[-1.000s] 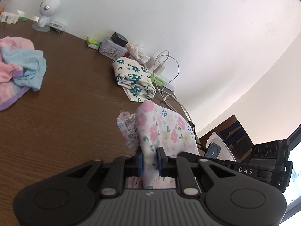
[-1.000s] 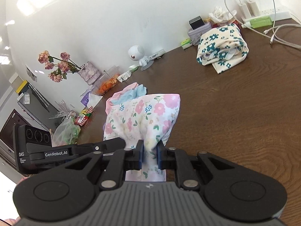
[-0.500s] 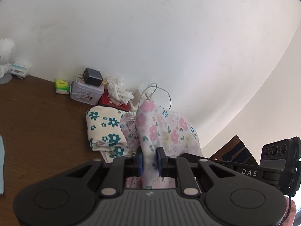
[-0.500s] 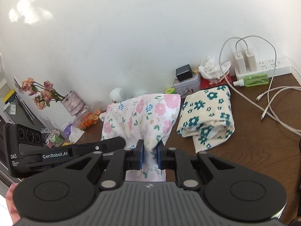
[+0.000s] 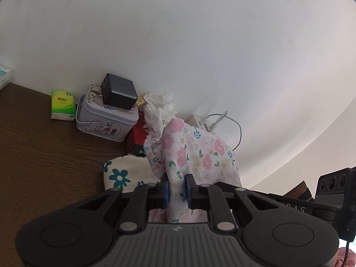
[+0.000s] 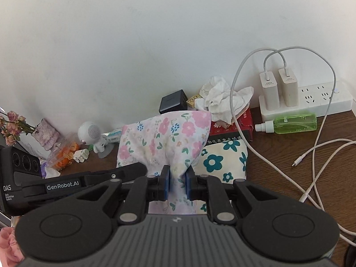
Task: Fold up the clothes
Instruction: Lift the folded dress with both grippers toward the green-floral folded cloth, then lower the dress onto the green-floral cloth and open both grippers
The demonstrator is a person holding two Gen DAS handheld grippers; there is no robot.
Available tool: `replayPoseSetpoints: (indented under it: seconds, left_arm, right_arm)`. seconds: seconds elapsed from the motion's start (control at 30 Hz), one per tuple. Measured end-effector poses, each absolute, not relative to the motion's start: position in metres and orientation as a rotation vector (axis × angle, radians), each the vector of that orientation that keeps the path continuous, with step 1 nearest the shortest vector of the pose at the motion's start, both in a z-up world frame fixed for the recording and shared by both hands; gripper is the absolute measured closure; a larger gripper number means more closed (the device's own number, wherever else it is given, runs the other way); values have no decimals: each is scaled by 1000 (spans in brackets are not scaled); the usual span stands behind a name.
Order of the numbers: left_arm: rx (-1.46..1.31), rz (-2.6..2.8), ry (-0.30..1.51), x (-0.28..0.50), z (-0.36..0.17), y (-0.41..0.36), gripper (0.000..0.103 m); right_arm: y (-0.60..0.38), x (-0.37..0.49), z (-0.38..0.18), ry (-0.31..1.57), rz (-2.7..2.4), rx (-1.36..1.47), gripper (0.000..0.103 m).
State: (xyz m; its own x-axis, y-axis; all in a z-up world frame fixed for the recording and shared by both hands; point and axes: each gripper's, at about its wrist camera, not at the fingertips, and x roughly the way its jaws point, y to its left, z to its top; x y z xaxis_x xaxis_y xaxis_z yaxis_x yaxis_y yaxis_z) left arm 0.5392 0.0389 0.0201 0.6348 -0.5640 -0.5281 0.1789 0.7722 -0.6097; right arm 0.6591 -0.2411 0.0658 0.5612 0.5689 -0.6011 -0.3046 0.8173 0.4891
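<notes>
Now floral cloth (image 5: 195, 151) pinched between both tools

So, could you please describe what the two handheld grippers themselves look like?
Both the left gripper and right gripper are matte black plastic with ribbed grey bodies, silver pivot pins and blue finger pads. White "GenRobot.AI" and "DAS" lettering marks the left one's side arm, seen from the right.

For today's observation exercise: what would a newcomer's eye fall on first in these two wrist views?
First, the pink floral garment, bunched between the fingers of the right gripper and likewise of the left gripper. Just behind and below lies a folded cream cloth with teal flowers on the brown table. Against the wall at right, two white chargers stand in a power strip.
</notes>
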Motion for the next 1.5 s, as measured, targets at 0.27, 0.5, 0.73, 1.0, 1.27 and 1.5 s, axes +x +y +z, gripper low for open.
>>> replayPoseSetpoints:
  seconds: [0.27,0.5,0.73,1.0,1.27,1.5]
  left_arm:
    - [-596,-450,815,563,-19,37,90]
    - [-635,-442,823,567,-24,39,88]
    - [-653,-373,728,552,-3,57,52]
    - [-270,-490,609,515,27,-1,95]
    - [-88,-496,681,518,-4,-33,98]
    - [-285,-542,585,510,21,5,79]
  right_arm:
    - [-241,685,35,883,483,359,90]
    - [-242,690,26,906,438,369,77]
    - [-252,679,53,826,367,334,41]
    - [-237,672,86,663,394,303,87]
    - [-206,695,45,757,325,213,90]
    - [-225,669,78,654,340,298,86]
